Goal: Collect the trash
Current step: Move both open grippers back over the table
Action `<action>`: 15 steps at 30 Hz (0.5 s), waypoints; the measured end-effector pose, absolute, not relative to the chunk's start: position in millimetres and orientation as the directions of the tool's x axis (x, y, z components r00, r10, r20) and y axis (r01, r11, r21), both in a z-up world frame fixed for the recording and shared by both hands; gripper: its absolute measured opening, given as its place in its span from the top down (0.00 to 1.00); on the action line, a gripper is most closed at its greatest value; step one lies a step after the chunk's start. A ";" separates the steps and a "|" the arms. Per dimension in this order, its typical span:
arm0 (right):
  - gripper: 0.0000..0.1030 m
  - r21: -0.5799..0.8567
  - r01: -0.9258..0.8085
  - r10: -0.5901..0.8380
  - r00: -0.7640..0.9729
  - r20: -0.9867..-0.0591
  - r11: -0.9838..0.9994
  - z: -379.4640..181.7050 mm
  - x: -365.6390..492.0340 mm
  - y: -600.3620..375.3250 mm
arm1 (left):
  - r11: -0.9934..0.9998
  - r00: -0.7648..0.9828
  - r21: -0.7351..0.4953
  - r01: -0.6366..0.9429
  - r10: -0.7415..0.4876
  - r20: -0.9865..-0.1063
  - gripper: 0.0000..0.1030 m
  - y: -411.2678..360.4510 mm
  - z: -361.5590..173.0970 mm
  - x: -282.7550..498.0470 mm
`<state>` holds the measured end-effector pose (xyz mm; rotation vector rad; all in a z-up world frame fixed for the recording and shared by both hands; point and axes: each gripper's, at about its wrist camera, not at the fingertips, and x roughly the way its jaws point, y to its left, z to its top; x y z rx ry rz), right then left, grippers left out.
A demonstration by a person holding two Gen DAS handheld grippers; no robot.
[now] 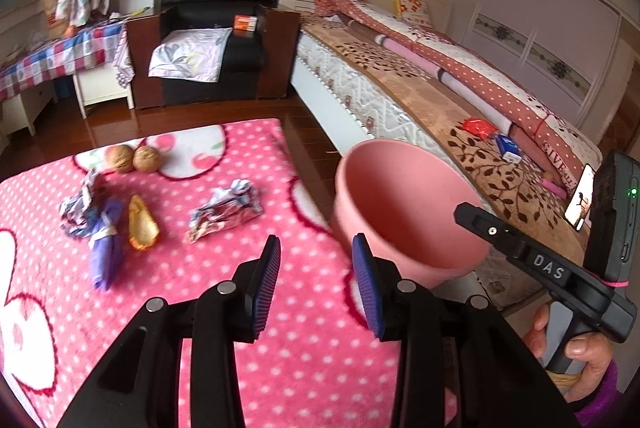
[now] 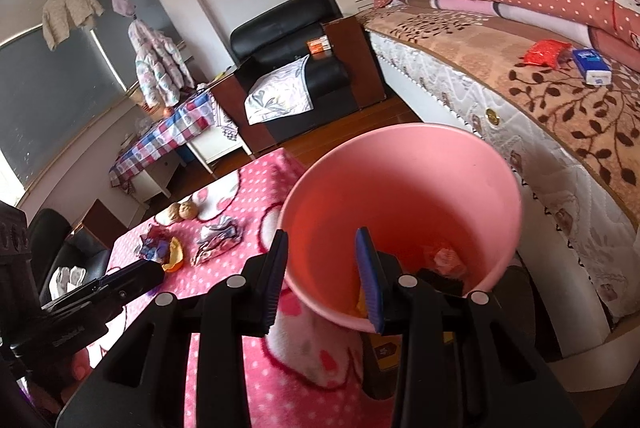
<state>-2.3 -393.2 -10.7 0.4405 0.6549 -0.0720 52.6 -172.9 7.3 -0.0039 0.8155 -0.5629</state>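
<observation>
Spreading across the low table is a pink polka-dot blanket [image 1: 168, 292], carrying the loose rubbish. Standing off its 3 o'clock edge is a pink bin [image 2: 400, 164], already holding a few scraps. Hovering over that bin's rim is the right gripper [image 2: 324, 280], jaws parted, gripping nothing. Hanging over the blanket is the left gripper [image 1: 316, 284], jaws likewise parted and empty. Lying at its 11 o'clock are a crumpled wrapper [image 1: 224, 212], a purple wrapper [image 1: 105, 248], an orange peel [image 1: 141, 228] and two walnuts [image 1: 134, 159].
</observation>
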 end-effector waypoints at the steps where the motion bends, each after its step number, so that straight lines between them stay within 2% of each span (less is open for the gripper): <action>1: 0.65 0.371 0.197 0.074 0.794 -0.604 0.908 -10.3 -2.0 -390.4 | 0.859 0.553 -0.212 0.466 -0.470 -0.688 0.65 -169.4 6.3 52.1; 15: 0.65 0.350 0.102 0.153 0.762 -0.629 0.931 -11.1 15.9 -338.6 | 0.943 0.632 -0.178 0.282 -0.323 -0.705 0.65 -71.0 -14.4 53.6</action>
